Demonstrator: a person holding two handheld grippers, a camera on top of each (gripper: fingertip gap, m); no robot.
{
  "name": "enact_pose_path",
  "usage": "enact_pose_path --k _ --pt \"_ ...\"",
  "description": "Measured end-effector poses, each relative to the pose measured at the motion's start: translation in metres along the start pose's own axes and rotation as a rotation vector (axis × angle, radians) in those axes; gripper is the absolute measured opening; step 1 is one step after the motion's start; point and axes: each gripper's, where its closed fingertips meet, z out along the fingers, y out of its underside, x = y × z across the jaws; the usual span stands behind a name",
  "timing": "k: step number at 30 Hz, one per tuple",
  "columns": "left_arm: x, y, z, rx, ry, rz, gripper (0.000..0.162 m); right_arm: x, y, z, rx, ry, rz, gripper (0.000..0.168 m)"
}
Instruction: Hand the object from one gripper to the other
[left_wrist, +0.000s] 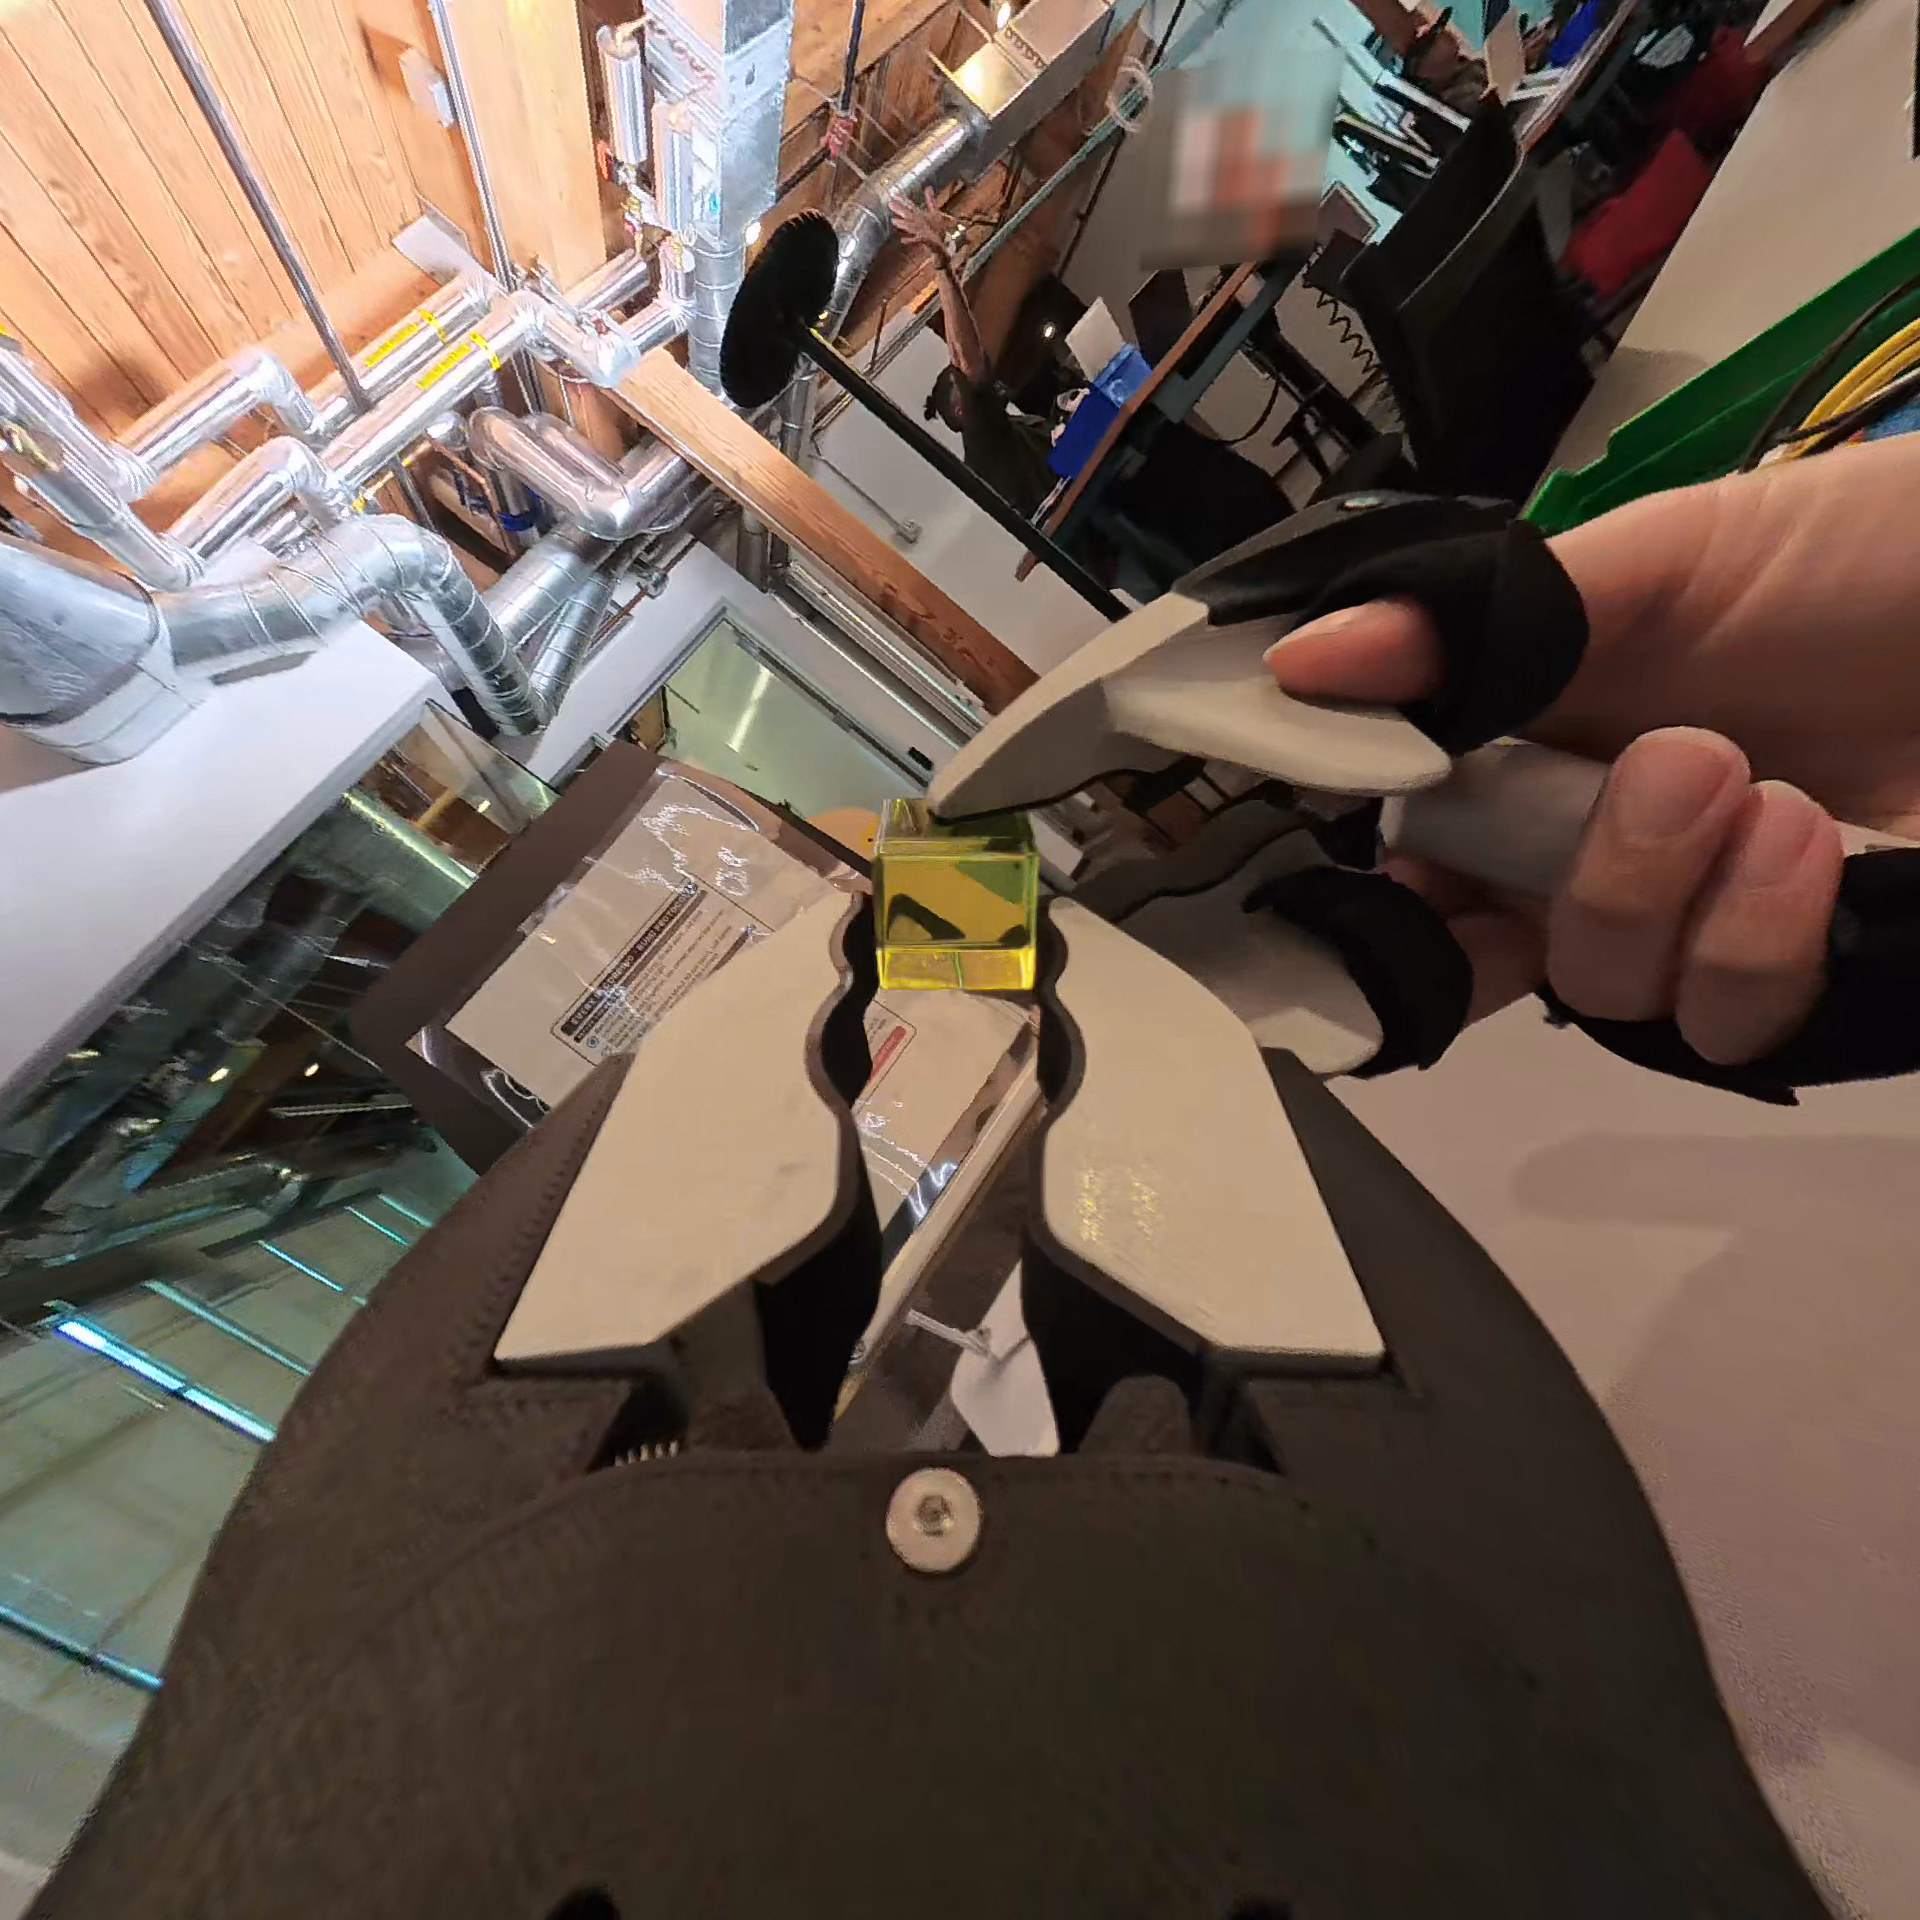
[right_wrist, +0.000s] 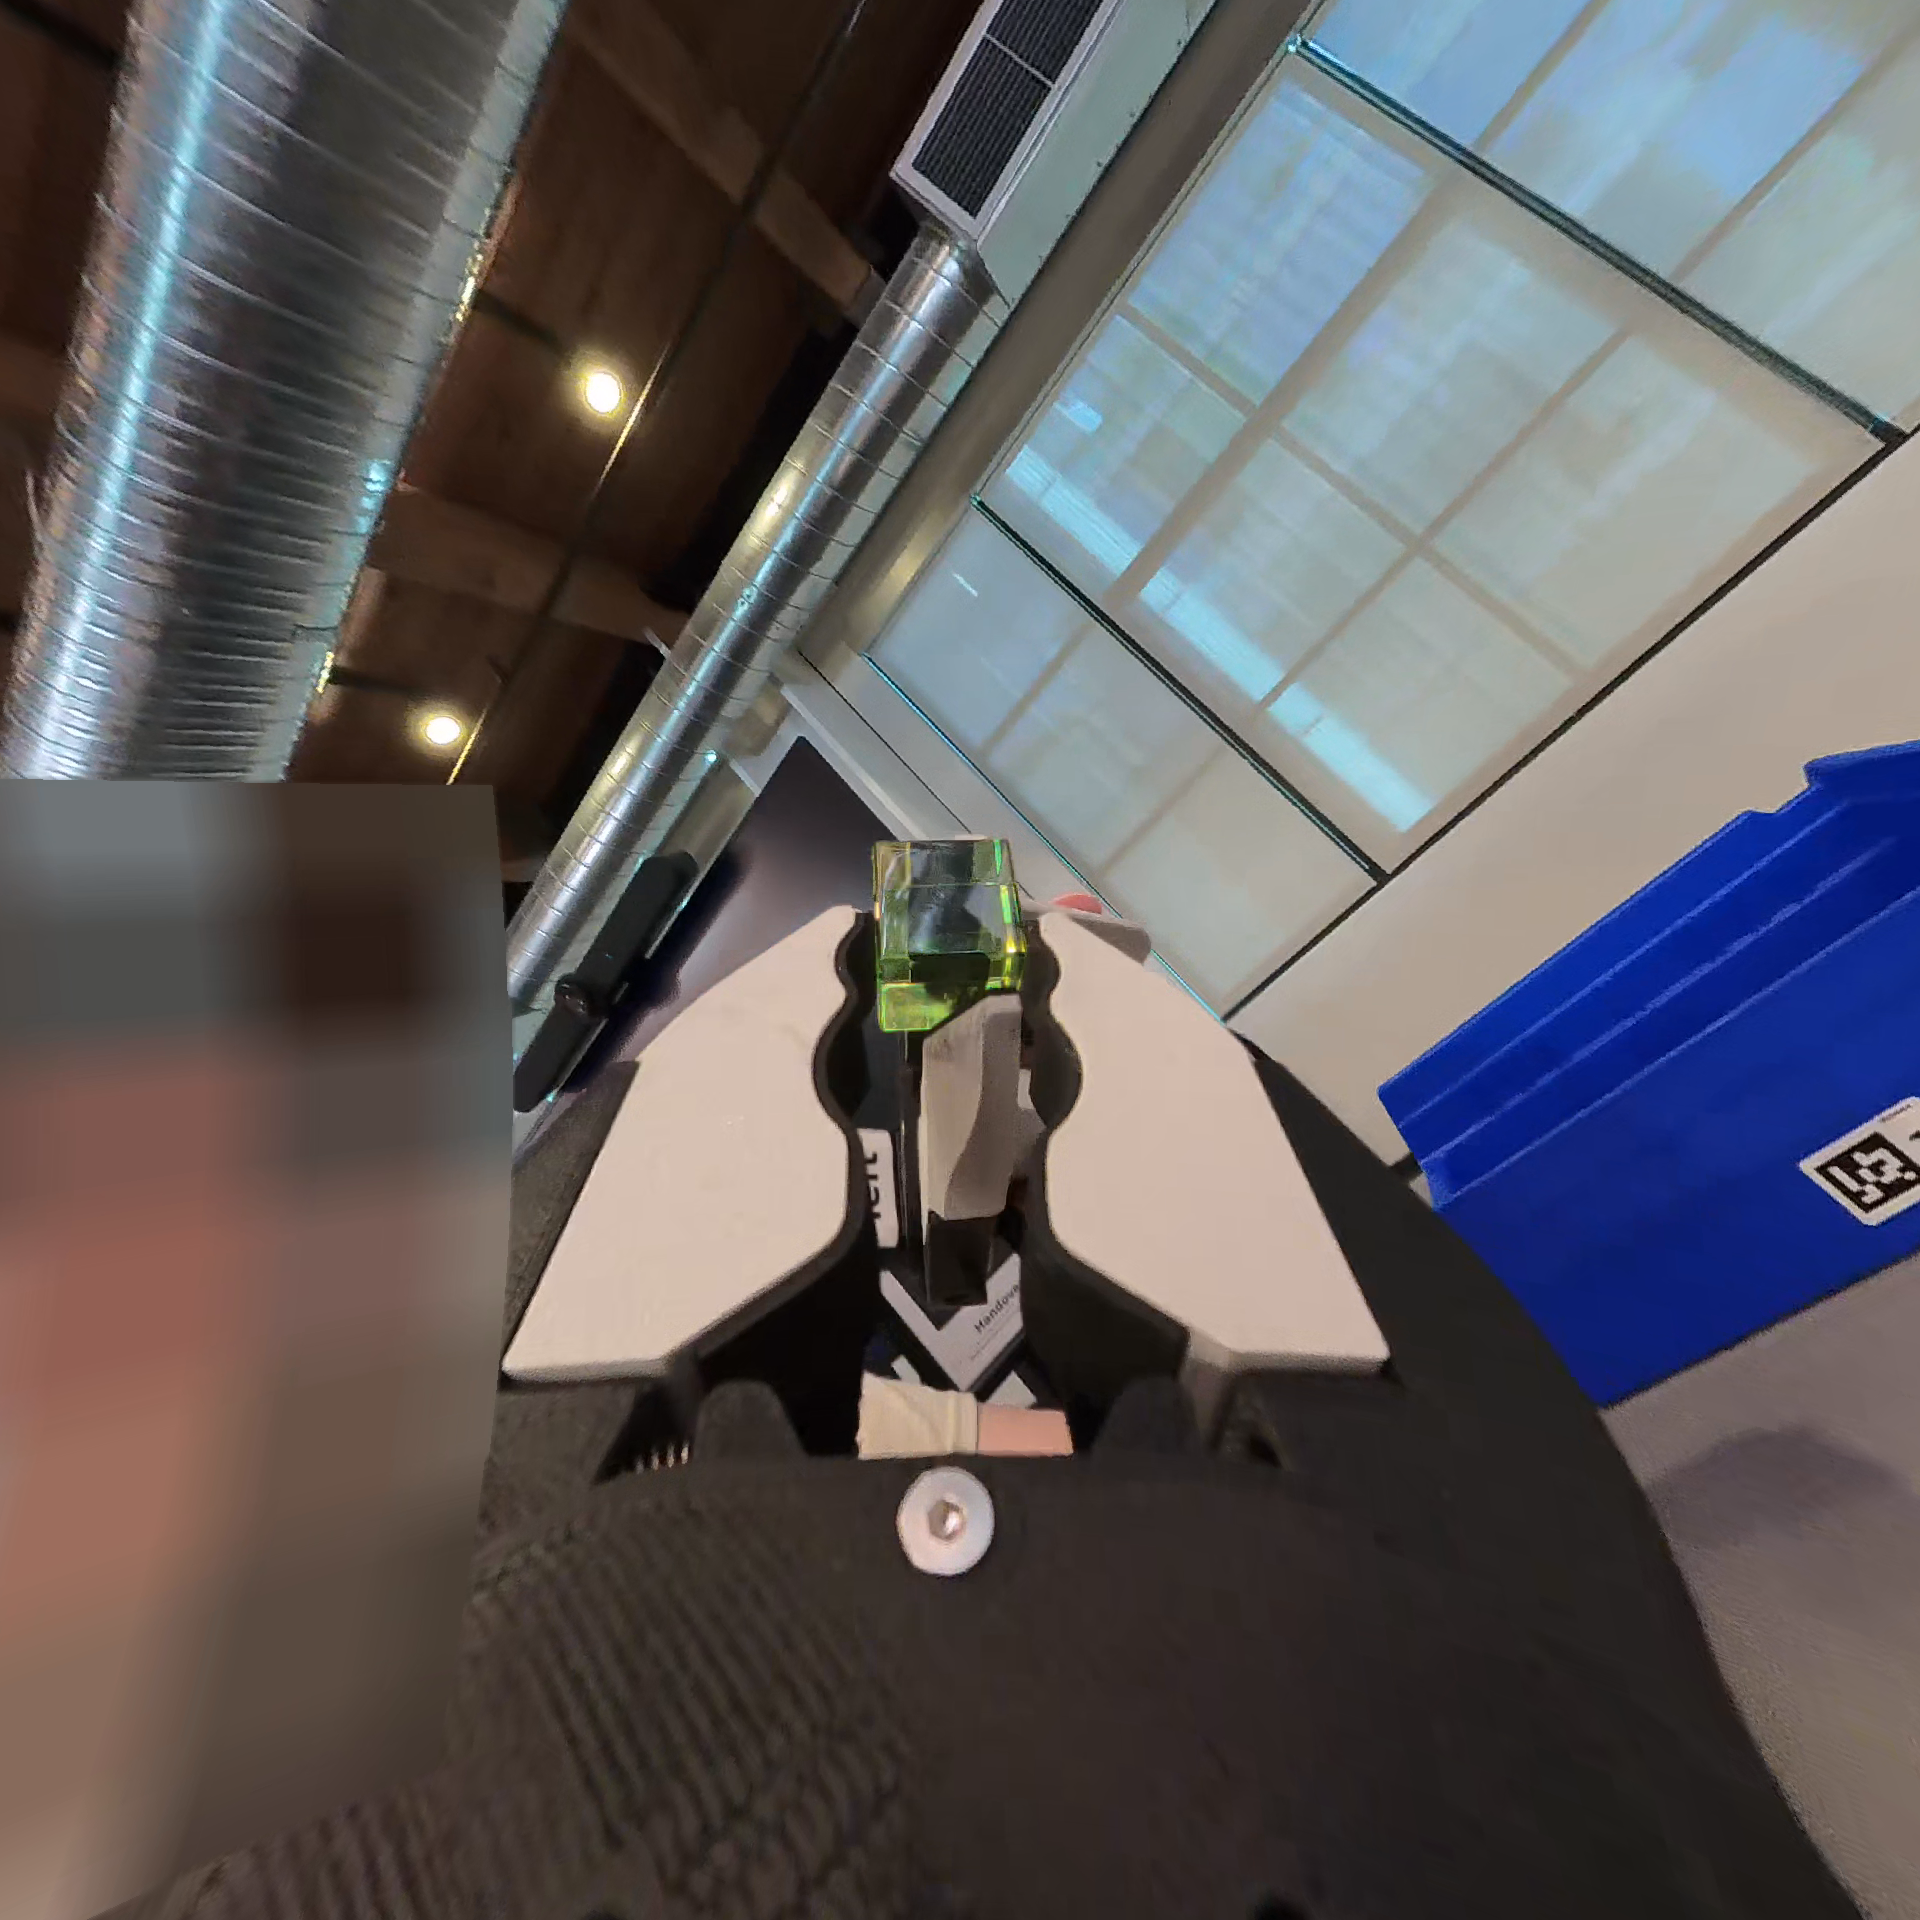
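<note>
We see our left gripper angled upward, its jaws clamped on the yellow-green cube, flat faces squared to the fingers, no long axis evident. From the right, a bare hand brings the right gripper across; its jaws are also closed against the cube.

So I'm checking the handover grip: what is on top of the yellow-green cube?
In the left wrist view, one right gripper fingertip rests on the cube, held between the left gripper fingers. The cube's underside is hidden.
</note>
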Motion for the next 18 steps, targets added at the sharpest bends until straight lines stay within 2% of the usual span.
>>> enact_pose_path --k 1,5,8,12,14,18 --pt "0.001 0.002 0.000 -0.008 0.006 0.001 0.028 0.001 0.000 0.000 0.003 0.005 -0.005 0.027" --pt "0.002 0.017 0.002 -0.095 0.068 0.000 0.028 0.013 -0.005 -0.006 -0.046 0.135 -0.177 0.034" --pt "0.001 0.032 0.002 -0.188 0.078 0.061 0.027 0.013 -0.010 -0.011 -0.107 0.280 -0.434 0.045" --pt "0.007 0.041 0.004 -0.250 0.072 0.168 0.027 0.025 -0.008 -0.016 -0.251 0.554 -0.782 0.056" --pt "0.013 0.042 0.006 -0.263 0.093 0.179 0.027 0.033 -0.008 -0.019 -0.295 0.653 -0.872 0.056" --pt "0.022 0.043 0.007 -0.273 0.116 0.202 0.027 0.044 0.001 -0.020 -0.371 0.700 -0.907 0.049"
